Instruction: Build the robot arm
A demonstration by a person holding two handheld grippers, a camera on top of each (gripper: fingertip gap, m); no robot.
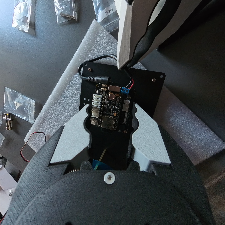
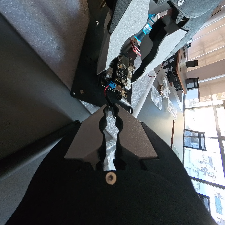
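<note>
A circuit board (image 1: 113, 109) is screwed to a black plate (image 1: 146, 97) that lies on a white foam sheet (image 1: 85, 54). My left gripper (image 1: 111, 104) is open, its grey fingers straddling the board just above it. A blue translucent tool handle (image 1: 99, 164) shows low between the finger bases. My right gripper (image 1: 124, 67) comes in from the top and is shut on the black cable (image 2: 110, 102). Red and black leads from this cable run into the blue terminal block (image 1: 125, 91). The cable's barrel jack (image 1: 99, 79) lies beside the board. The right wrist view shows the right gripper (image 2: 111, 104), board (image 2: 121, 71) and left gripper (image 2: 118, 76).
Small plastic bags (image 1: 20, 15) of hardware lie on the dark table to the left and at the top. A brass coupler (image 1: 8, 121) and a loose red-black wire (image 1: 32, 146) lie at the left. A white box (image 1: 6, 180) is at the bottom left. Windows (image 2: 200, 133) fill the right wrist view's right side. The left gripper's tips are roughly 5 cm from the right gripper's. About 25 cm separates my left fingertips from the brass coupler (image 1: 8, 121).
</note>
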